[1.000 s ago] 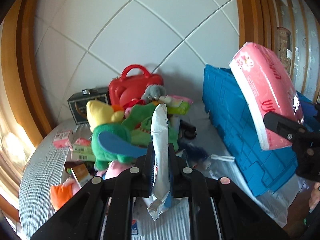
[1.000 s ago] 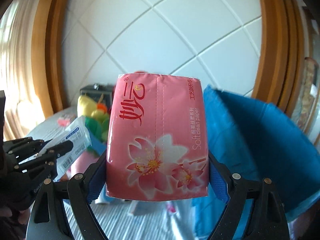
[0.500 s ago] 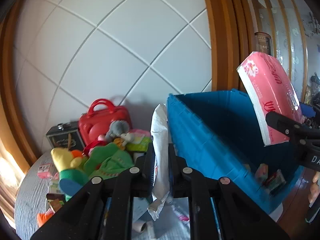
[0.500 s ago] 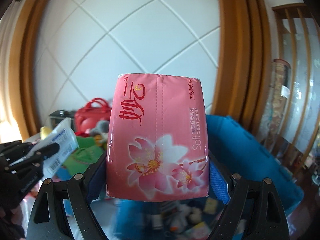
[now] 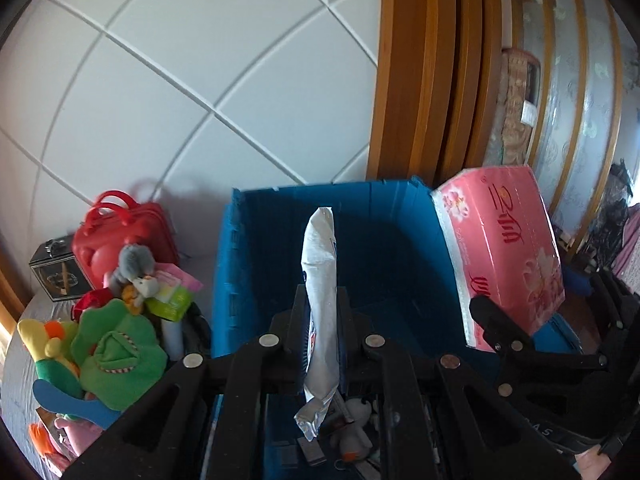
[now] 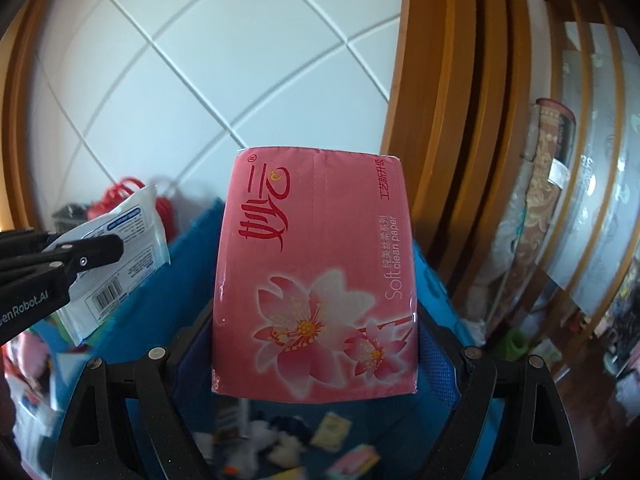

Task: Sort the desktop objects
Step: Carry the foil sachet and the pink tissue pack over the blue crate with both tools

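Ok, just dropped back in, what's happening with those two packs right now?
The left gripper is shut on a white wipes pack, held edge-up over the open blue bin. The right gripper is shut on a pink tissue pack, also above the bin. Neither has been released yet. Small items already lie in the bin's bottom, while plush toys and a red case sit on the table beside it.

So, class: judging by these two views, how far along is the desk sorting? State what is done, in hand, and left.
Done: several small items already lie in the blue plastic crate.
In hand: the left hand-held gripper clamps a white wipes packet and the right hand-held gripper a pink tissue pack, both over the crate.
Left: green plush toys, a red toy case and a dark box.
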`<control>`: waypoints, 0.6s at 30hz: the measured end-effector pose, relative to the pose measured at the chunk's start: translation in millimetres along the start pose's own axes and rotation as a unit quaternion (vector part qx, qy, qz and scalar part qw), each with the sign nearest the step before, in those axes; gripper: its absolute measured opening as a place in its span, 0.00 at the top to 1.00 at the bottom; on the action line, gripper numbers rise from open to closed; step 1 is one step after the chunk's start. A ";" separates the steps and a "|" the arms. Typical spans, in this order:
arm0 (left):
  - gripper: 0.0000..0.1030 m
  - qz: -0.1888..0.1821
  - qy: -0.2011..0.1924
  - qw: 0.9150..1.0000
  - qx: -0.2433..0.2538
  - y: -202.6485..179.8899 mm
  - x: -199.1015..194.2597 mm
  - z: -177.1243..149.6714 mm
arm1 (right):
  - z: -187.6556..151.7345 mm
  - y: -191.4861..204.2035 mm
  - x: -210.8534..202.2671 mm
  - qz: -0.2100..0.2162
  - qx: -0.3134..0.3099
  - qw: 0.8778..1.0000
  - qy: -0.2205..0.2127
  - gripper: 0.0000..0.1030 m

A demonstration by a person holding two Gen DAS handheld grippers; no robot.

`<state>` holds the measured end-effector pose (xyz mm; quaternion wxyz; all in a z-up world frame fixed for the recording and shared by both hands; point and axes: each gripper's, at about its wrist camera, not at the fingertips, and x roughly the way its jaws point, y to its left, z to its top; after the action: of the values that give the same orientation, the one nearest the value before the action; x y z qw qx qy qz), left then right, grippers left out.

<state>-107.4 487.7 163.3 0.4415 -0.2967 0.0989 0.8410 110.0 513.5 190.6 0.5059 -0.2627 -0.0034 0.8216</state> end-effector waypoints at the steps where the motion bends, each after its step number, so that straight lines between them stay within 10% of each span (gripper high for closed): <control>1: 0.89 0.007 0.011 1.000 0.007 -8.9 11.4 0.7 | 0.3 -6.4 10.4 -0.001 -0.003 1.000 0.013 0.14; 18: 0.89 0.053 0.113 0.992 0.033 -55.0 103.9 -15.9 | -38.8 -54.8 106.3 -0.020 -0.040 0.991 0.129 0.14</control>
<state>-101.8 584.5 94.9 0.3918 -0.3695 0.1920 0.8204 135.1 618.7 126.6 0.5073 -0.3862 0.0239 0.7700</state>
